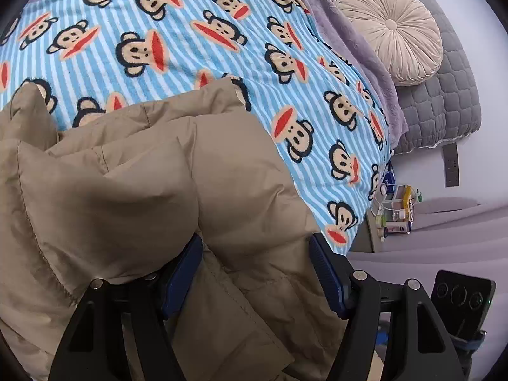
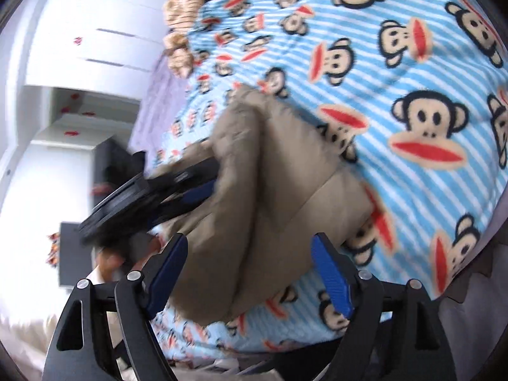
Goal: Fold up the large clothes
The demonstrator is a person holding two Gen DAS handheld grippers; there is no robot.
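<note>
Left gripper: jaws spread wide, blue pads on either side of a puffy fold of the jacket; the fabric bulges between them, the pads not pressed together
Right gripper: jaws likewise wide, the jacket's edge lying between the blue pads; whether the pads touch the cloth I cannot tell, the view is blurred
Tan padded jacket: quilted, bunched in thick folds on the bed, filling the left wrist view from 6 to 9 o'clock; in the right wrist view it sits at centre, running toward 11 o'clock
Left gripper in the right wrist view: at 9 o'clock, its fingers against the jacket's far side
Monkey blanket: blue and white stripes, under the jacket, spreading to 12 o'clock
Purple throw: along the blanket's edge at 1 o'clock
Round cream cushion: at 2 o'clock on a grey quilted cover
Small bottles: at 3 o'clock, beside the bed
</note>
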